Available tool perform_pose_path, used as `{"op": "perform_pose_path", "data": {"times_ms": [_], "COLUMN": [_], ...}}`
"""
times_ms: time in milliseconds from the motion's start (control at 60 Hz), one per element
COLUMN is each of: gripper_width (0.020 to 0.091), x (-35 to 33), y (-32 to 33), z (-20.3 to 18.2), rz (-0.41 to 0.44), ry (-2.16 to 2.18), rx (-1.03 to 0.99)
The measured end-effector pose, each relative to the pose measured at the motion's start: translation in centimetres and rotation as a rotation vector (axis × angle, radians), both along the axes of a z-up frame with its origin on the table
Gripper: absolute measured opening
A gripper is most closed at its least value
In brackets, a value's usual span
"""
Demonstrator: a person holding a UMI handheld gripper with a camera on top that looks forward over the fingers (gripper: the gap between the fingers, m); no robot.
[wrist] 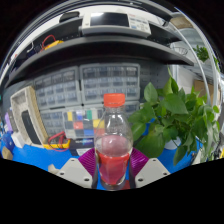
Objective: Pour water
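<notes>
Gripper (114, 172) jaws clamped on bottle (114, 145), one magenta pad (88, 163) against each side. Bottle upright, red-orange cap on, red liquid in lower half. Just beyond, right: leafy green plant (178, 118). Farther back: shelving with drawer bins (95, 85). No receiving vessel identified. Judgement: grasp done; uncapping and pouring remain, nothing poured yet.

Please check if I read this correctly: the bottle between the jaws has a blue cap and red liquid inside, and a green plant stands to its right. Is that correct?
Not quite: the cap is orange, not blue. The gripper view shows the bottle between the jaws with an orange cap and red liquid inside, and the green plant to its right. Whether the gripper presses on the bottle cannot be seen.
</notes>
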State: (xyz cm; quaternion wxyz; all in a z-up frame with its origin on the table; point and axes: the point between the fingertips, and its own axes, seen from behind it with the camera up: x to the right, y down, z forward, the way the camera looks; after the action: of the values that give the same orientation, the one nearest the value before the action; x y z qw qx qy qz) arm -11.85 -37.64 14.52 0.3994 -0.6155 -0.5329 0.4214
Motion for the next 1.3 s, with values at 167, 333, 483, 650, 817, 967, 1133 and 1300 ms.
{"op": "perform_pose_path", "data": {"times_ms": [167,333,483,650,817,967,1133,1300], "gripper_width": [0.0434,0.0442,0.0469,0.0537,0.0754,0.0756,0.0746,0.0749], "x": [-0.1,-0.1,0.5,0.8,2.5,6.3,10.8,13.0], "y": [1.7,2.3,2.1,2.0,1.9,1.1,-0.7,-2.0], "z": [-3.8,-5.3,-5.3,-5.6,-7.8,-9.3,-8.9,-4.7], "rz": [-0.016,-0.027,-0.016,-0.013,-0.011,-0.011,0.022,0.054], "ry": [-0.013,0.046,0.07,0.036,-0.065,-0.127,-0.181,-0.146], "rx": [0.049,0.042,0.042,0.06,0.059,0.03,0.016,0.025]}}
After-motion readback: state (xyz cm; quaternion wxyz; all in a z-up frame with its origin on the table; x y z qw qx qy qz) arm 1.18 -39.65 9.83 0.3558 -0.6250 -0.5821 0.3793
